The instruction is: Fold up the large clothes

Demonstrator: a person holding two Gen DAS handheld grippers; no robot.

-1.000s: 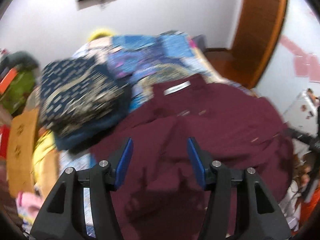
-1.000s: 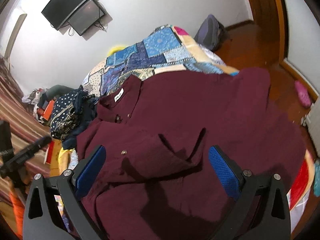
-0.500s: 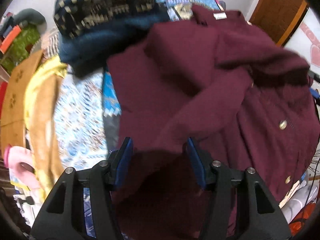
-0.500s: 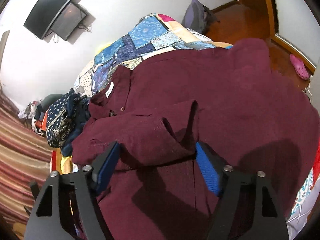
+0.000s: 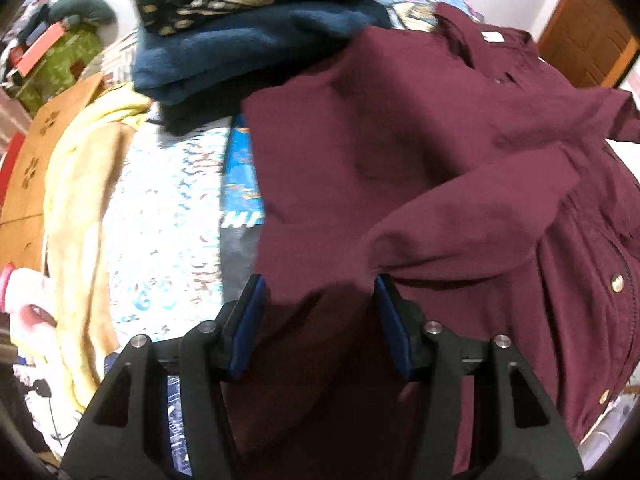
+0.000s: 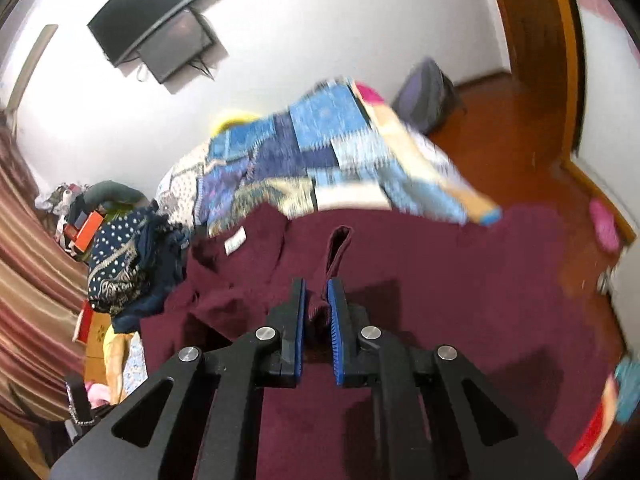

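Maroon shirt (image 5: 400,168) spread over patchwork quilt (image 6: 320,160) on the bed, collar and white label (image 6: 235,245) toward the far wall, brass buttons (image 5: 617,282) down the placket at right in the left wrist view. Sleeve (image 5: 472,232) drawn across the chest, its cuff end reaching down to the left gripper (image 5: 320,300).

Left gripper pointing steeply down at the shirt, jaws standing about half apart, cloth lying between the blue pads (image 5: 248,320); right pad touching a bunched fold of the sleeve, left pad at the edge of the cloth (whether truly pinching or only straddling, cannot tell from this blurred view).

Right gripper (image 6: 317,292) above the middle of the shirt, jaws just closing and now nearly together, clamped on a narrow pleat of maroon fabric. Pinched fold (image 6: 338,248) standing up beyond the fingertips as a thin upright loop, lifted off the surrounding cloth.

Stack of folded clothes (image 5: 256,28) just beyond the shirt's left shoulder: navy patterned piece on top, plain dark blue piece beneath, touching the shirt's upper edge. Yellow blanket (image 5: 80,208) and brown cardboard box (image 5: 36,160) farther left. Wall-mounted screens (image 6: 156,32) high on the white wall, grey backpack (image 6: 428,92) on the wooden floor beside the bed, pink slipper (image 6: 604,228) near the doorway (all motion-blurred).
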